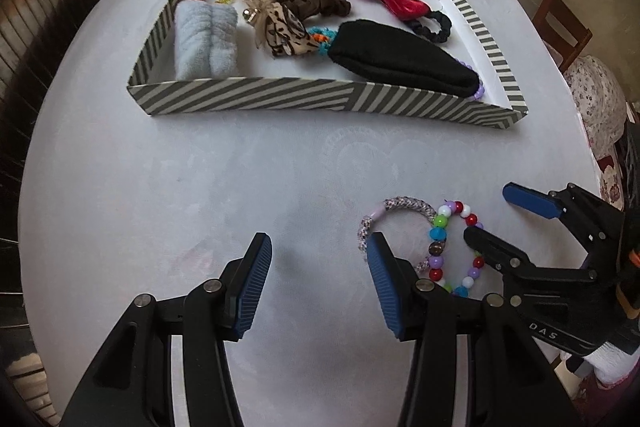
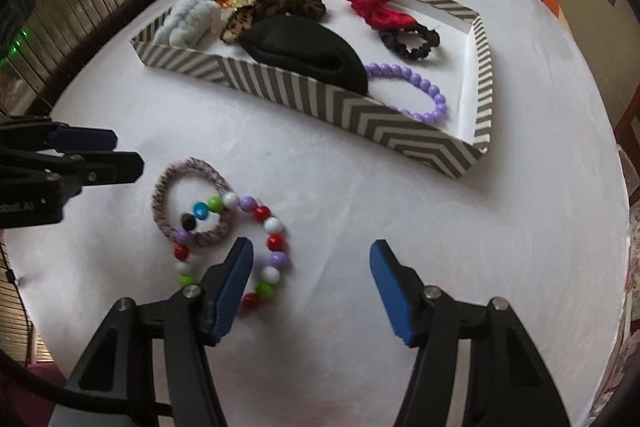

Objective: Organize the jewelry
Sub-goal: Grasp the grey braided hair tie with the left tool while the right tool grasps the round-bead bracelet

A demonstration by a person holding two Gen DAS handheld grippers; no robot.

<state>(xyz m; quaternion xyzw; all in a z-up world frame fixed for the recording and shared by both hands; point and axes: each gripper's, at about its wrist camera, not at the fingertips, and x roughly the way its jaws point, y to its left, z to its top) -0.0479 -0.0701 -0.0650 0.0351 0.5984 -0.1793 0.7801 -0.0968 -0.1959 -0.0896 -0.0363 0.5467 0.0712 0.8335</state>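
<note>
While most pieces already lie in the tray [image 2: 483, 75], a bead bracelet [image 2: 269, 251] overlapping a woven band [image 2: 160, 198] waits outside it, between the released left gripper [image 1: 316, 279] and released right gripper [image 2: 312, 281].

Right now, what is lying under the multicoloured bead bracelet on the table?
The multicoloured bead bracelet overlaps the woven pinkish hair tie; several beads lie across that tie's loop. Elsewhere it rests on the white tablecloth. The right tool covers part of the bracelet's near side.
</note>
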